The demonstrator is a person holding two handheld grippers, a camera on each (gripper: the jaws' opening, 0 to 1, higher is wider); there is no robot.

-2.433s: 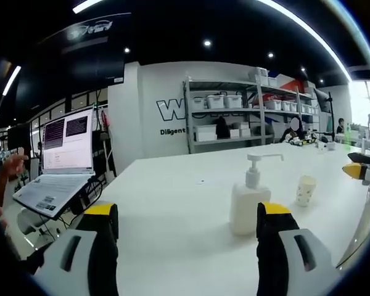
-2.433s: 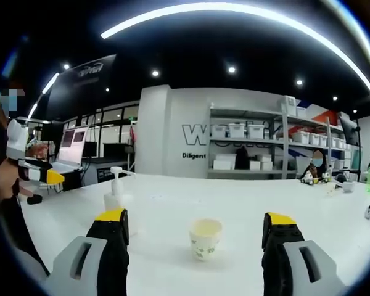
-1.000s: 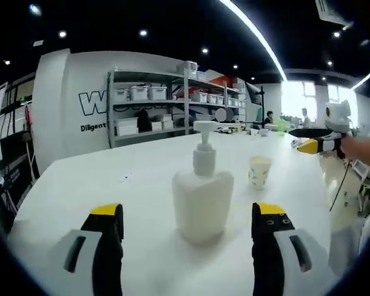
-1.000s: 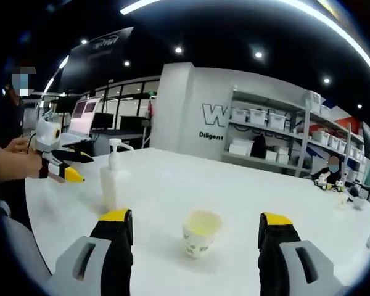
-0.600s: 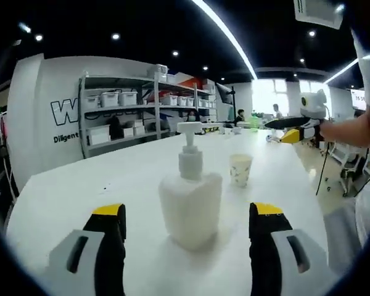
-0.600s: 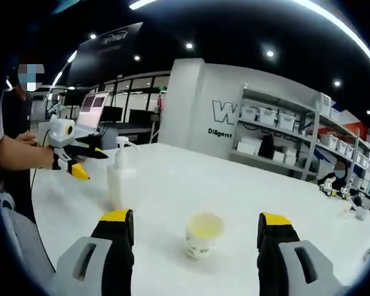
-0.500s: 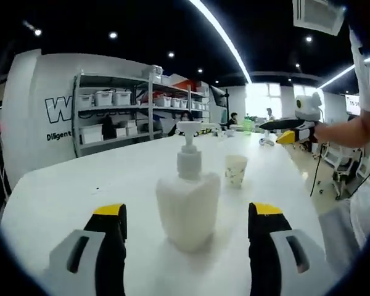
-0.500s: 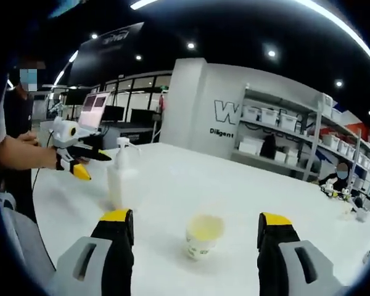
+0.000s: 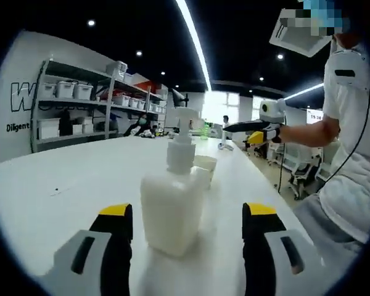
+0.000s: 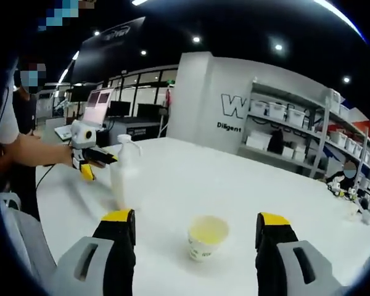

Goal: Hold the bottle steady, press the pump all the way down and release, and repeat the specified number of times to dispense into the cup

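Observation:
A white pump bottle point(image 9: 171, 209) stands upright on the white table point(image 9: 68, 179), just ahead of my open left gripper point(image 9: 186, 216), between its jaws' line but untouched. Behind the bottle peeks a paper cup point(image 9: 205, 168). The right gripper point(image 9: 254, 131) shows far off at the right, held in a person's hand. In the right gripper view the paper cup point(image 10: 206, 237) sits ahead of my open right gripper point(image 10: 188, 222), holding a pale yellowish fill. The pump bottle point(image 10: 123, 172) stands at the left, with the left gripper point(image 10: 91, 157) right beside it.
Metal shelves point(image 9: 80, 108) with white bins line the far wall. A laptop point(image 10: 94, 105) sits on a stand behind the left gripper. A person in a white shirt point(image 9: 351, 154) stands at the table's right edge. Small items lie at the table's far end point(image 10: 348, 191).
The left gripper has swung round and closed in on the bottle, which now looks bigger and hides part of the cup. In the right gripper view the left gripper has reached the bottle's side.

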